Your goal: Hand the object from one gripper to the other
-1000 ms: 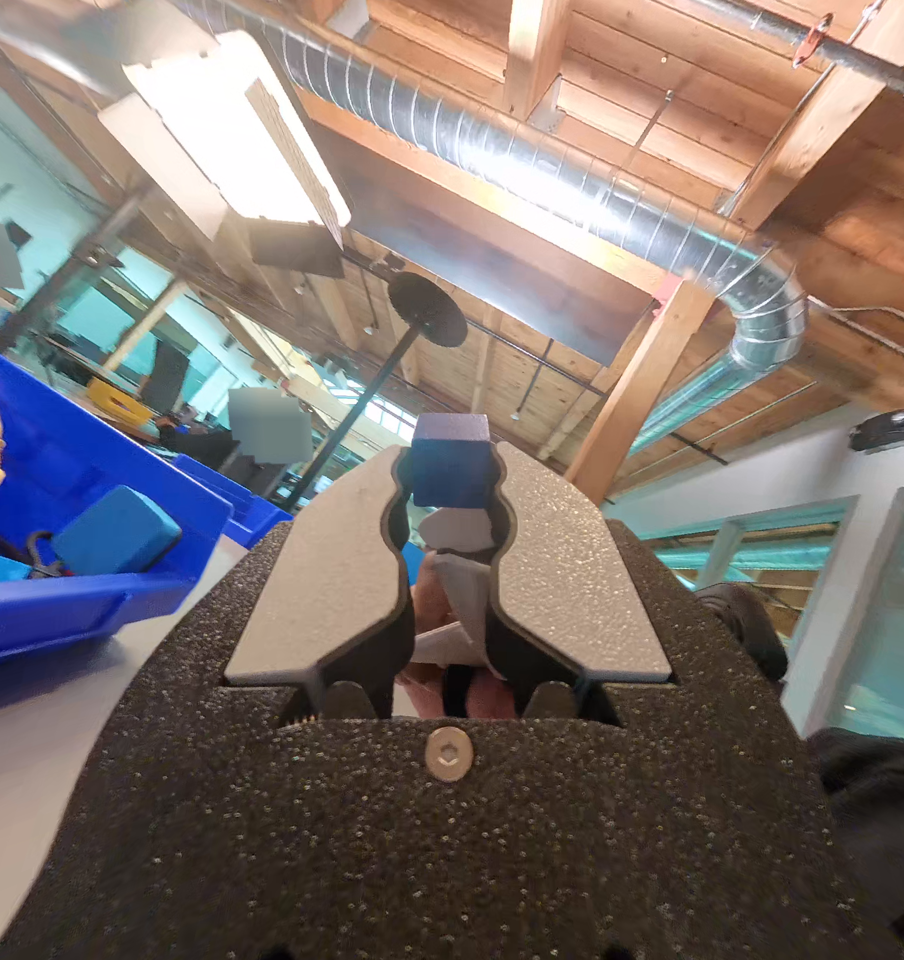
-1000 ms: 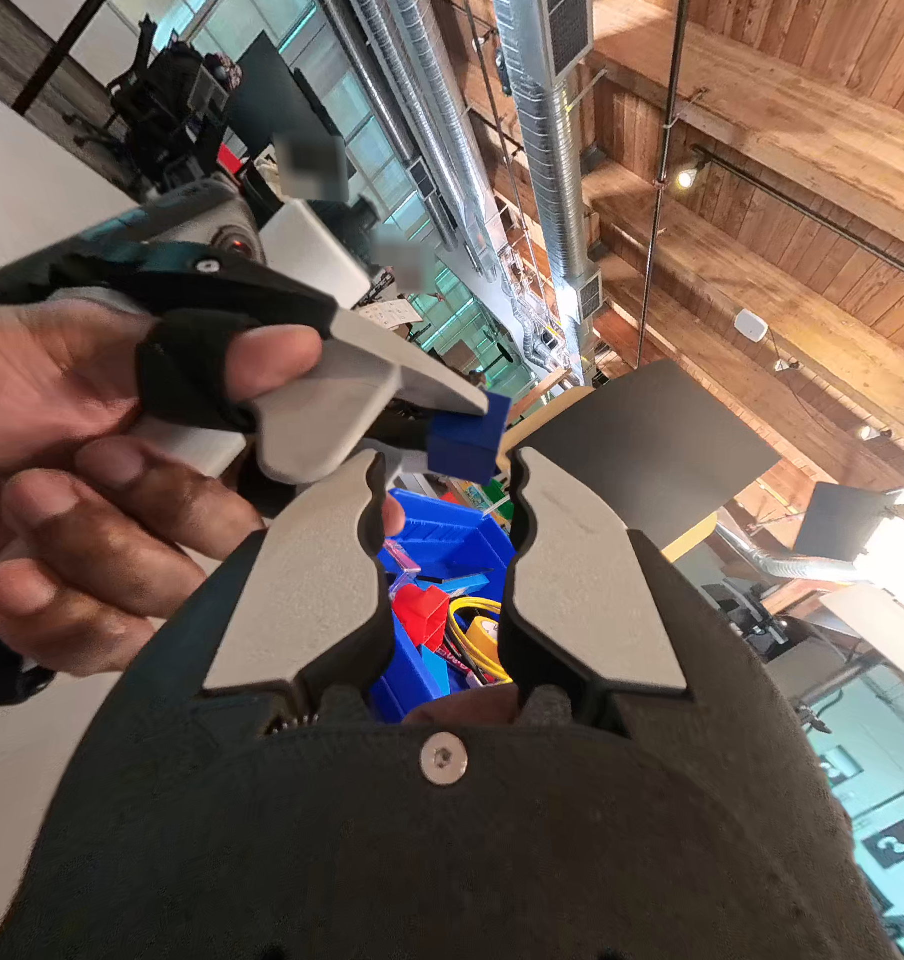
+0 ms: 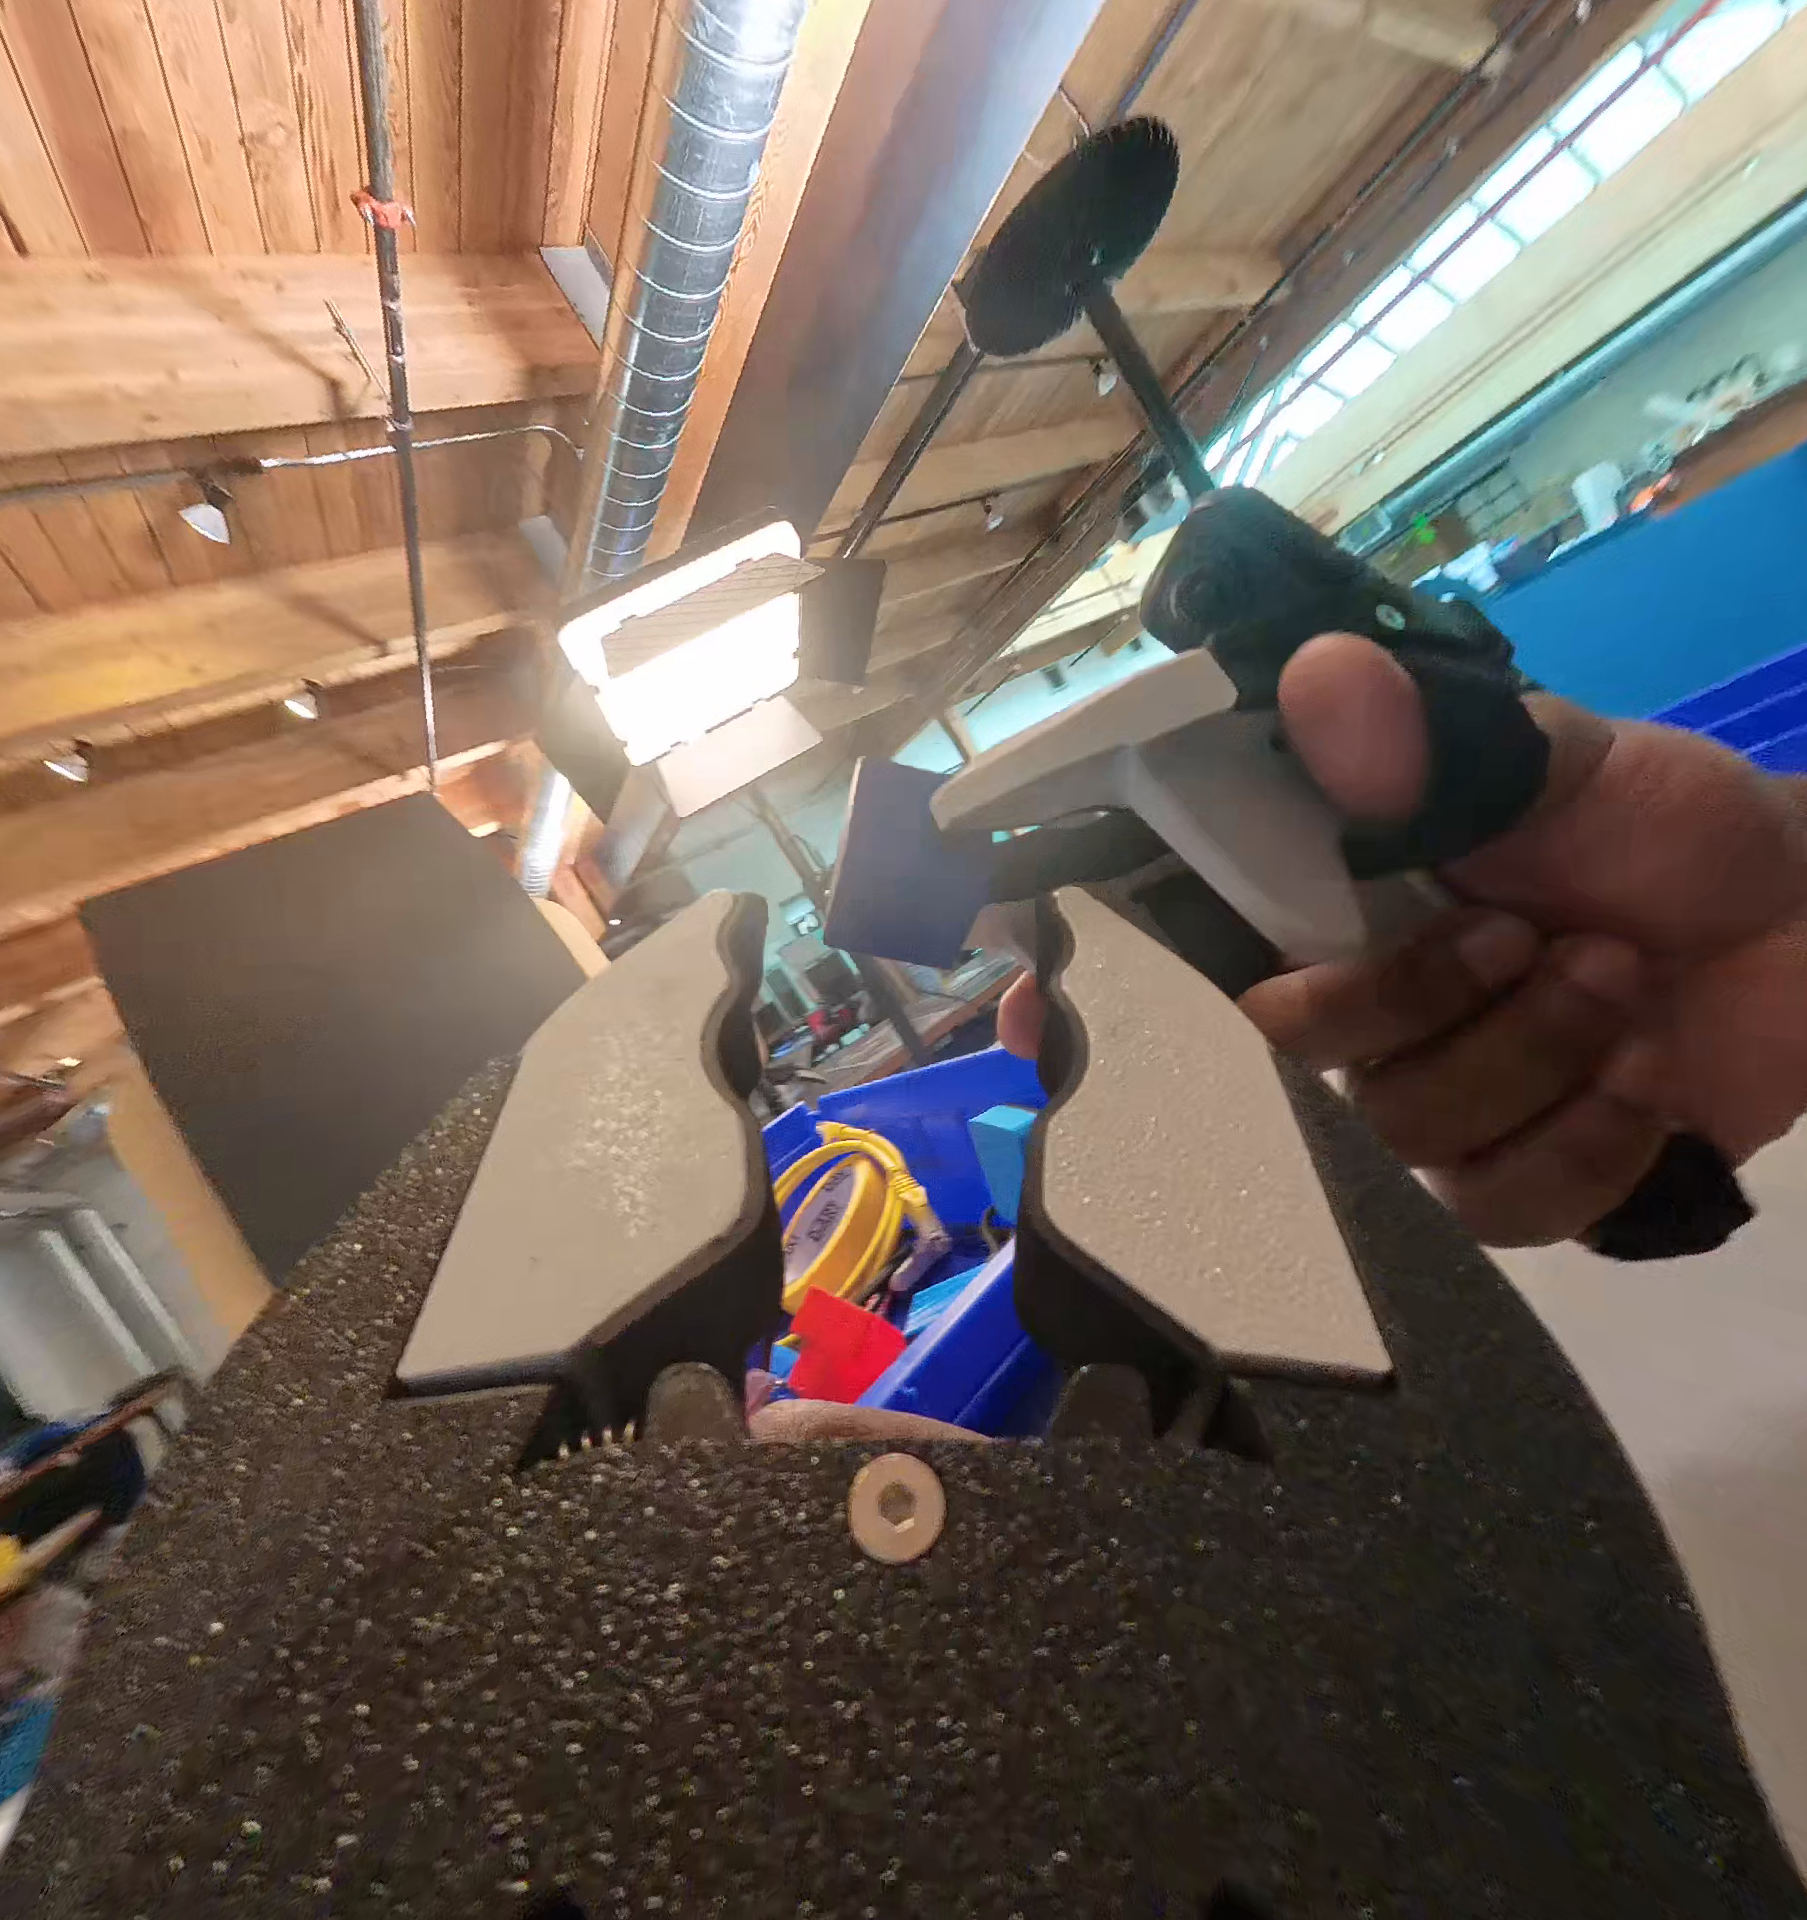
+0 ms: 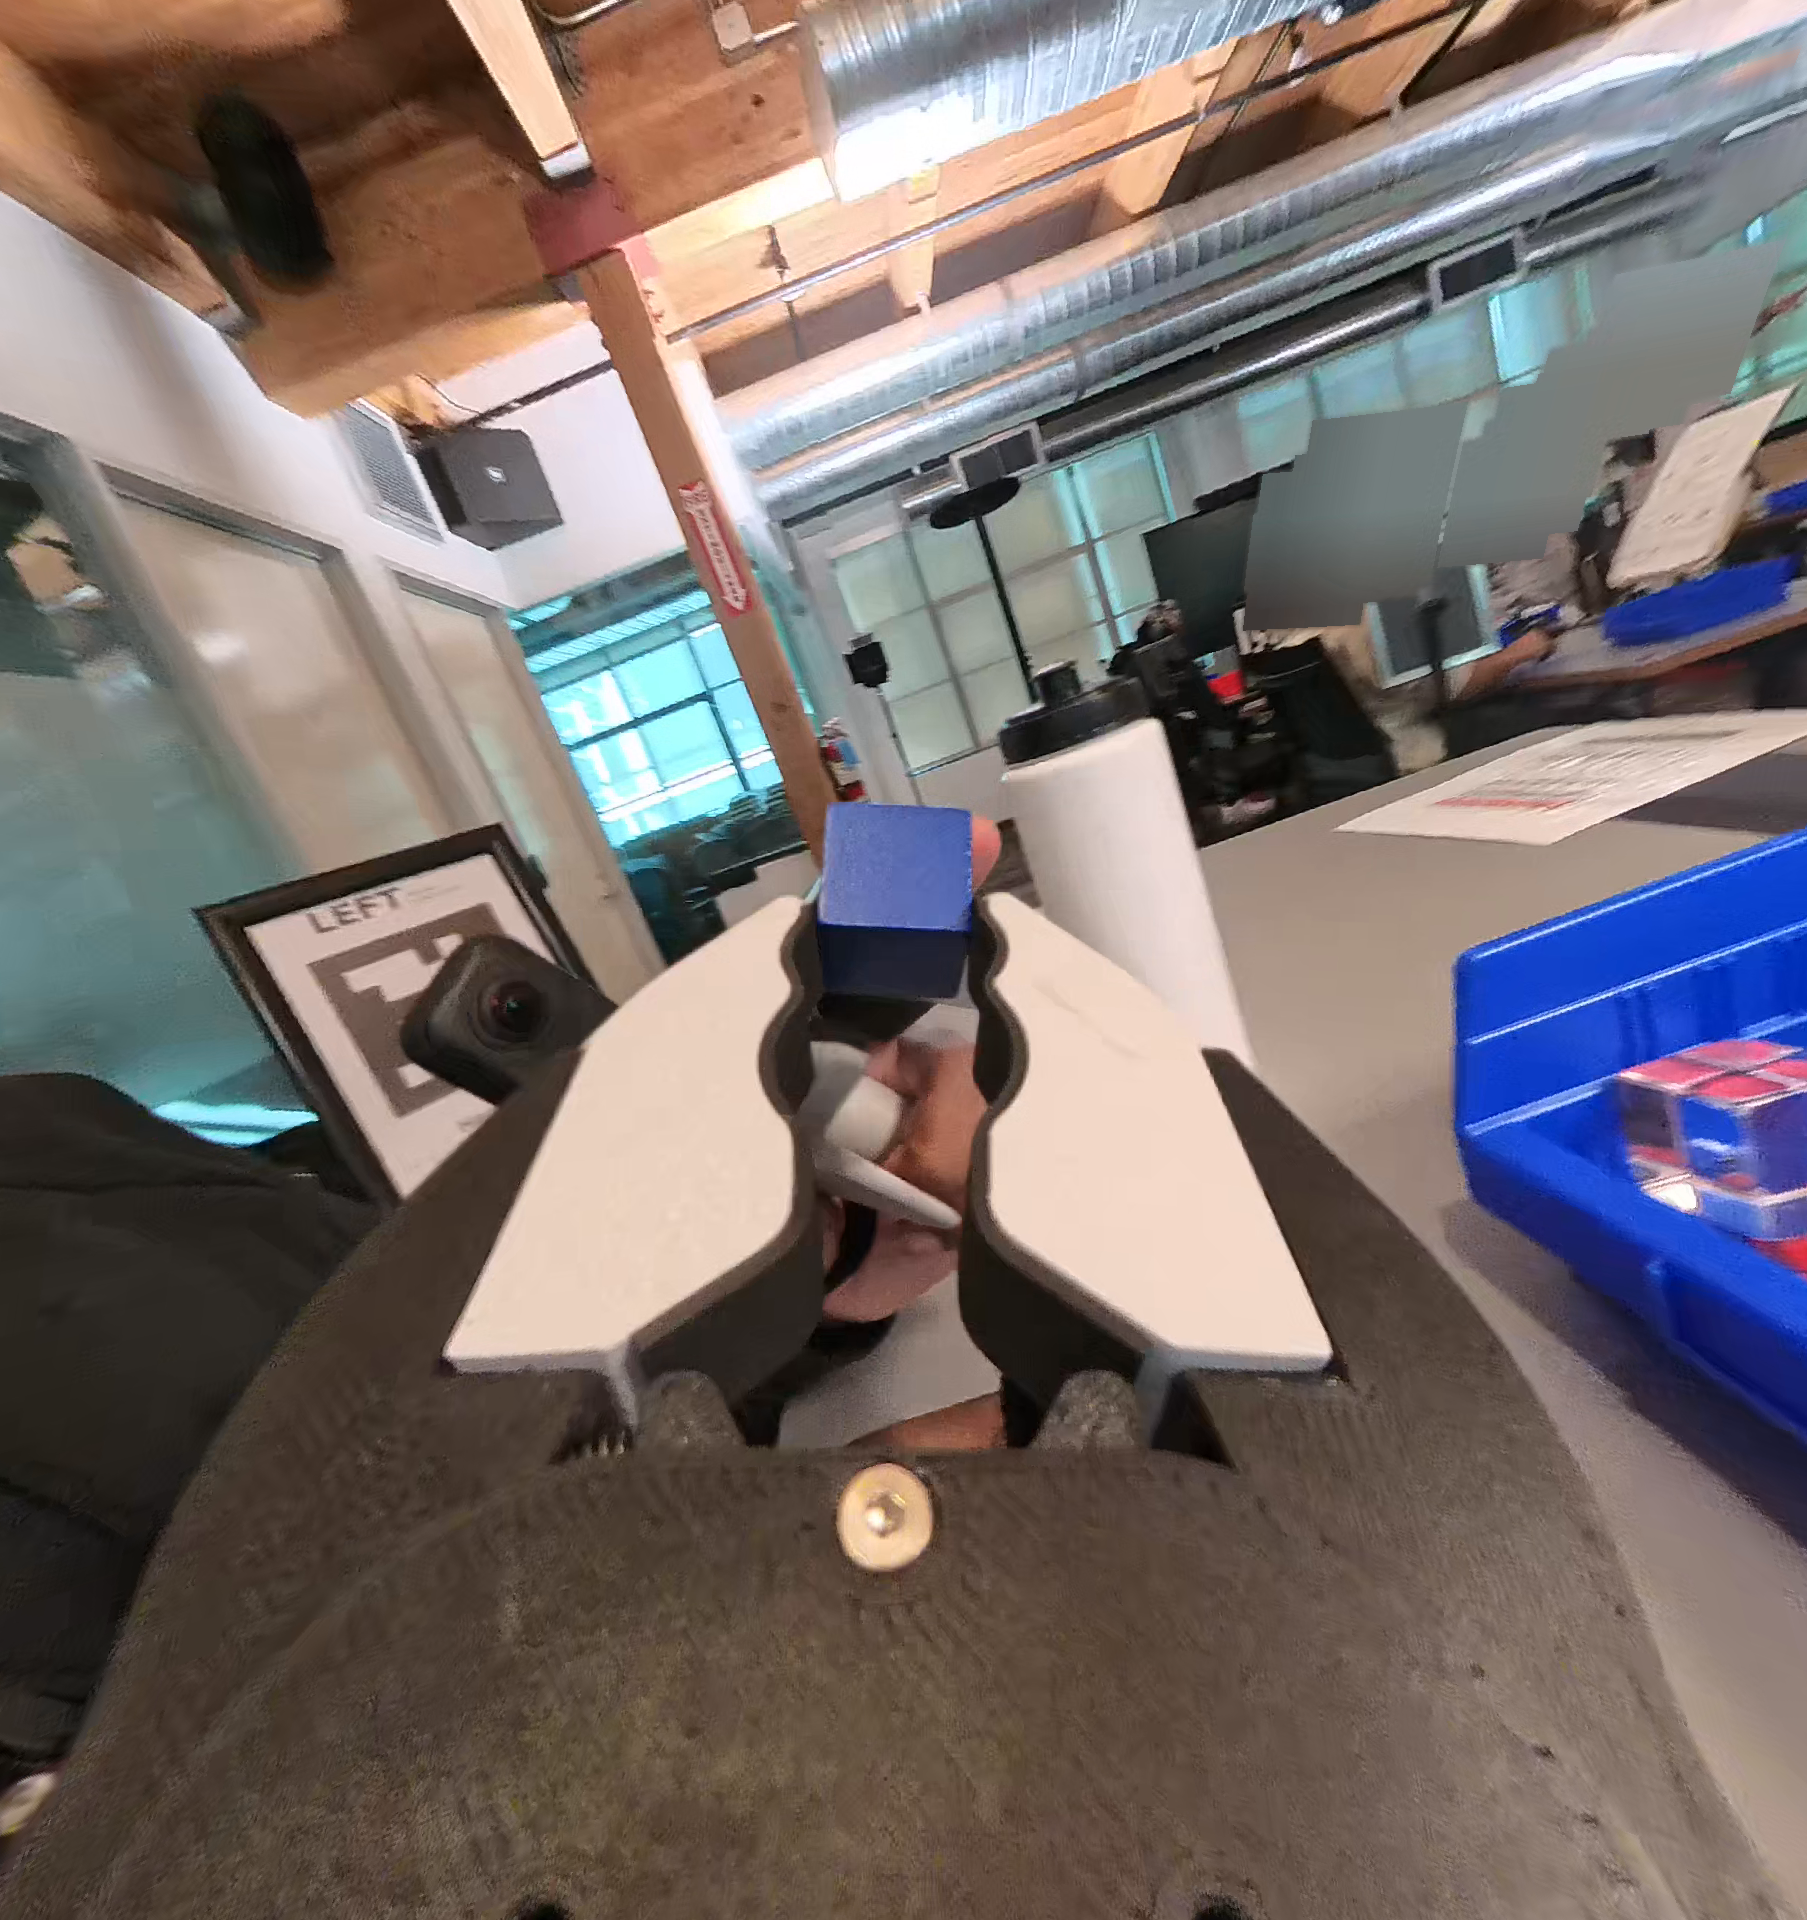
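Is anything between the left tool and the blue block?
Nothing visible does. The blue block, clamped in the right tool, sits right at the tips of the open left tool.

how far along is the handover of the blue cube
Done: the blue cube, in the left gripper a second ago, is now clamped in the right gripper. In hand: the left gripper is open, its tips close to the cube but not gripping it. Left: probably only drawing the two apart.

cube (image 4: 894,909): dark blue
bin (image 4: 1605,1049): bright blue
cable (image 3: 847,1210): yellow
bottle (image 4: 1107,821): white, black cap
gripper fingers (image 4: 1117,1143): pale grey
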`<state>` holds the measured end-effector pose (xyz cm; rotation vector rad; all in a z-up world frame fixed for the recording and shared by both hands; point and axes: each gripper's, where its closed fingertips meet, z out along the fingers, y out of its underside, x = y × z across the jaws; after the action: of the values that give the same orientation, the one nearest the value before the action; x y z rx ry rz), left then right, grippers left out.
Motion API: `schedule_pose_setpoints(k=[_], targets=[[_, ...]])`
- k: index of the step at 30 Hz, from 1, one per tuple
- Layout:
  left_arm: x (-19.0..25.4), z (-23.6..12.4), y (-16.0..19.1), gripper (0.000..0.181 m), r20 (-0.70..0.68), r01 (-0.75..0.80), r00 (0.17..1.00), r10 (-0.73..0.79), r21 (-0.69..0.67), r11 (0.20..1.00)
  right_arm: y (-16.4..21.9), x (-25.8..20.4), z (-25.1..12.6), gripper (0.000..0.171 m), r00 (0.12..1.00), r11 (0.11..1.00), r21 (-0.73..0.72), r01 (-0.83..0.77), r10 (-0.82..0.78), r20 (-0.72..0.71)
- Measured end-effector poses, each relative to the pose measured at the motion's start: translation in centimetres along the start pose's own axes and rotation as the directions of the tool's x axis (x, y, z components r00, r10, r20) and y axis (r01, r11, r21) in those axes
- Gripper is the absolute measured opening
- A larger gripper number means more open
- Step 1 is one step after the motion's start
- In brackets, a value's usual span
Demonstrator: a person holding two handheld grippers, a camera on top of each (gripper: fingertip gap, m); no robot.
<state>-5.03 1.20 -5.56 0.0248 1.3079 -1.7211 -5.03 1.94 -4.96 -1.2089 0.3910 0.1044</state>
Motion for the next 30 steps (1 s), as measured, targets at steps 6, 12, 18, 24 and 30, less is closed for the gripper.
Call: schedule_pose_setpoints(k=[6, 12, 18, 24, 30], targets=[[-0.2, -0.1, 0.0, 0.028, 0.066, -0.146, 0.987, 0.147, -0.022, 0.989, 0.8, -0.1, 0.3, 0.028, 0.999, 0.998, -0.048, -0.033, 0.033, 0.014], [-2.1, -0.3, 1.1, 0.028, 0.067, 0.190, 0.980, -0.187, -0.047, 0.981, 0.1, 1.3, -0.2, 0.033, 0.950, 0.964, -0.079, 0.252, -0.262, -0.168], [-2.1, -0.4, 1.3, 0.028, -0.132, 0.684, 0.720, -0.682, -0.030, 0.728, -0.7, 1.6, -0.8, 0.043, 0.633, 0.698, -0.237, 0.676, -0.715, -0.298], [-1.7, -0.6, 1.1, 0.028, -0.297, 0.912, 0.350, -0.888, -0.107, 0.395, 0.5, 1.4, -0.1, 0.051, 0.242, 0.333, -0.395, 0.856, -0.934, -0.261], [-1.3, -0.7, 1.4, 0.028, -0.352, 0.967, 0.090, -0.932, -0.194, 0.166, 1.2, 1.8, 0.3, 0.053, 0.010, 0.121, -0.482, 0.868, -0.974, -0.227]])
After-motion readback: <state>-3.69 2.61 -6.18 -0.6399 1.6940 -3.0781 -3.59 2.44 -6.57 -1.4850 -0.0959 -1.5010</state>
